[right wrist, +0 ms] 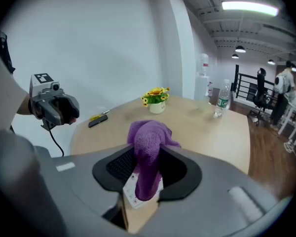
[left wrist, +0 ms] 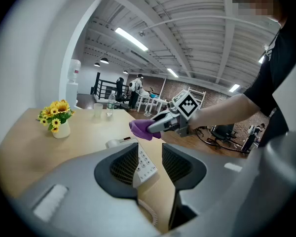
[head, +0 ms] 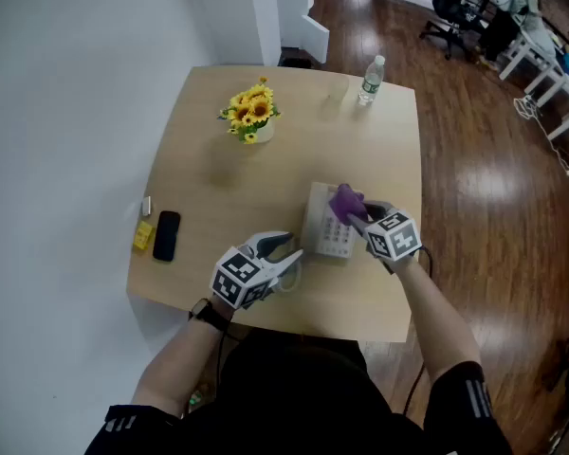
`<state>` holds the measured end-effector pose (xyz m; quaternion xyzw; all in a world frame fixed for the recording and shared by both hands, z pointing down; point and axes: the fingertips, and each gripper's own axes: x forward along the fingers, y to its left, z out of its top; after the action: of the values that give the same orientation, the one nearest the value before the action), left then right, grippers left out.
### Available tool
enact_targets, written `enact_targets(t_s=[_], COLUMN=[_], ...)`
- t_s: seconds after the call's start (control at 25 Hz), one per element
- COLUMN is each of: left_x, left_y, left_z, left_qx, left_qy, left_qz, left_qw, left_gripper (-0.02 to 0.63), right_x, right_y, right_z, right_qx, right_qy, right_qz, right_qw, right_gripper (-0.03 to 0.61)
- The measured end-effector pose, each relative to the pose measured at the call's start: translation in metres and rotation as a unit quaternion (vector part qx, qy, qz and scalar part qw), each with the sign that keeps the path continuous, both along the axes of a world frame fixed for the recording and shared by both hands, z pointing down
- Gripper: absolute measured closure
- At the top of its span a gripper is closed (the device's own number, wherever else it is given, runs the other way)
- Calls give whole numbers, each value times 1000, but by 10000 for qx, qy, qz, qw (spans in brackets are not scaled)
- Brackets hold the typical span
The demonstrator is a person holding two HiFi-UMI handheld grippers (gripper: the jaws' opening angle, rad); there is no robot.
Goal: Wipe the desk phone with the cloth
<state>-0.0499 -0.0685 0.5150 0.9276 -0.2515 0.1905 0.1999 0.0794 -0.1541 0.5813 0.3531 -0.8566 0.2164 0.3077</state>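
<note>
Head view: a light wooden bench holds a white desk phone toward its near right part. The right hand-held gripper is over the phone's top, clenched on a purple cloth that lies against the phone. The left hand-held gripper sits at the phone's near left edge. Farther back stand a pot of yellow flowers and a water bottle; a black mobile lies by the left edge, well apart from the phone. Left gripper view: the left hand-held gripper is released, jaws apart, with the keypad end of the desk phone in the gap, closer to the left jaw. A coiled cord runs below. Beyond, the right hand-held gripper carries the cloth bunched at its tip. Right gripper view: the right hand-held gripper grasps the cloth, which bulges above the jaws and hangs down between them onto the desk phone. The left hand-held gripper shows at the far left; flowers and bottle stand behind.
</note>
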Motion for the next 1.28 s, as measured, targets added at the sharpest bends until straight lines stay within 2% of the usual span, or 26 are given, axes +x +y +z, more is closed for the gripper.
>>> enact_targets(t_s=[0.28,0.52,0.8,1.28], left_x=[-2,-11,-17,10], left_y=[0,8,7,5], left_z=[15,24,29,27], left_qx=[-127,-208,-255,-199], left_qy=[-60,-139,-189,-143], left_qz=[-30,-138,-258,-2], left_qw=[9999,9996,9992,9997], left_gripper=[469,469,469,469], right_x=[-20,-37,-26,61], right_y=[-56,-84,-89,-76], right_z=[36,65,87,89], right_qx=[-135,-316,-600,-676], right_qy=[808,1127,953,1376], right_qz=[-657,-943,-871,-192], right_qw=[9945,9886,9898,9880], right_gripper=[439,440,443,445])
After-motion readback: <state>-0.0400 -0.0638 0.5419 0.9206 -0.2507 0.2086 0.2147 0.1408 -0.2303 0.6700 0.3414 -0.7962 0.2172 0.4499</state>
